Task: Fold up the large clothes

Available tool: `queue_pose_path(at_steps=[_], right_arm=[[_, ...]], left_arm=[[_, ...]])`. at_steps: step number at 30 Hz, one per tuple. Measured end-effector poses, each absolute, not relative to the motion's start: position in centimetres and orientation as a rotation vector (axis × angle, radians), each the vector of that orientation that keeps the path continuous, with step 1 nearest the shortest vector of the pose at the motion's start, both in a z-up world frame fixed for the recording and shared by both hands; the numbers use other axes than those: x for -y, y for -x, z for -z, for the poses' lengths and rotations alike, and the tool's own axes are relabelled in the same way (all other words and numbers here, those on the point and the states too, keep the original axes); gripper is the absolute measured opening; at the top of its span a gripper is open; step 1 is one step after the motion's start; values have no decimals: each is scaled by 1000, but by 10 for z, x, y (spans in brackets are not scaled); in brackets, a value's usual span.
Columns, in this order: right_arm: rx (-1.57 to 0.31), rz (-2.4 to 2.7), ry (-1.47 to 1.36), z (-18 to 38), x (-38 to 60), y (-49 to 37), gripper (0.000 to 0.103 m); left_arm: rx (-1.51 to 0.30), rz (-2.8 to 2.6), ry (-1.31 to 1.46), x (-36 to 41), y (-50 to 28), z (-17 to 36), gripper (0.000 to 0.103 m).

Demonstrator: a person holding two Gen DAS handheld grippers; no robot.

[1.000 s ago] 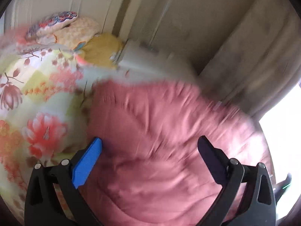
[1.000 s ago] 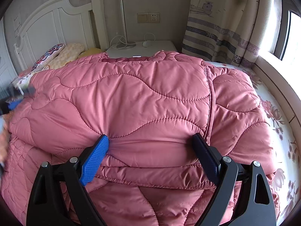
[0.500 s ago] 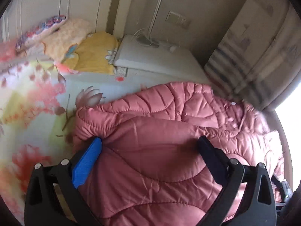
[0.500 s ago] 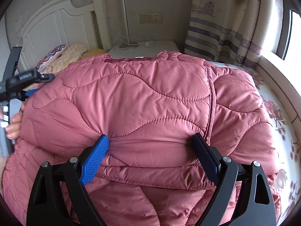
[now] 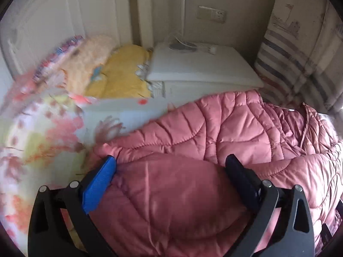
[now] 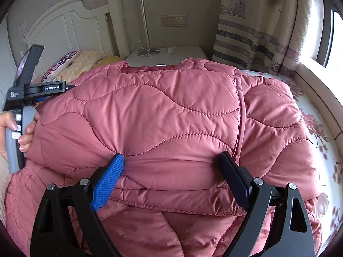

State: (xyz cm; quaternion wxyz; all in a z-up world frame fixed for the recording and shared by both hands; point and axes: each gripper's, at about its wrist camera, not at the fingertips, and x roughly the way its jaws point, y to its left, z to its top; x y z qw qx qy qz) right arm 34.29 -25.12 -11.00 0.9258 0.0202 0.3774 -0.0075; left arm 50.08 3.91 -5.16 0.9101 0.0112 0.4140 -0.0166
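A large pink quilted jacket (image 6: 171,115) lies folded in a thick pile on the bed; it also shows in the left wrist view (image 5: 225,128). My right gripper (image 6: 171,160) is open, its jaws wide on either side of the folded jacket's near edge. My left gripper (image 5: 170,162) is open too, its jaws wide over the jacket's left end. The left gripper's body (image 6: 23,98), held in a hand, shows at the jacket's left side in the right wrist view.
The floral bedsheet (image 5: 38,132) spreads to the left and also shows at the right (image 6: 321,141). Pillows (image 5: 103,68) lie by the white headboard (image 6: 70,32). A white nightstand (image 5: 199,64) with a lamp stands behind. A striped curtain (image 6: 253,27) and a window sill are at the right.
My left gripper has swung in over the jacket's left end and tilted up toward the nightstand. My right gripper has stayed in place.
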Motion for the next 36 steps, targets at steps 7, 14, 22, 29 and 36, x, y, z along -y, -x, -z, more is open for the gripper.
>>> queue_pose_path(at_steps=[7, 14, 22, 29, 36], right_arm=[[-774, 15, -46, 110, 251, -343, 86], [-771, 14, -48, 110, 252, -343, 86], [-771, 15, -48, 111, 254, -344, 86], [-781, -30, -74, 87, 250, -303, 86], [-884, -114, 101, 128, 208, -248, 89]], left_arm=[[-697, 164, -237, 41, -439, 36, 101], [-791, 115, -231, 46, -452, 68, 101], [-726, 13, -75, -11, -336, 40, 101], [-860, -33, -65, -50, -248, 83, 101], [-858, -36, -120, -46, -224, 101, 101]])
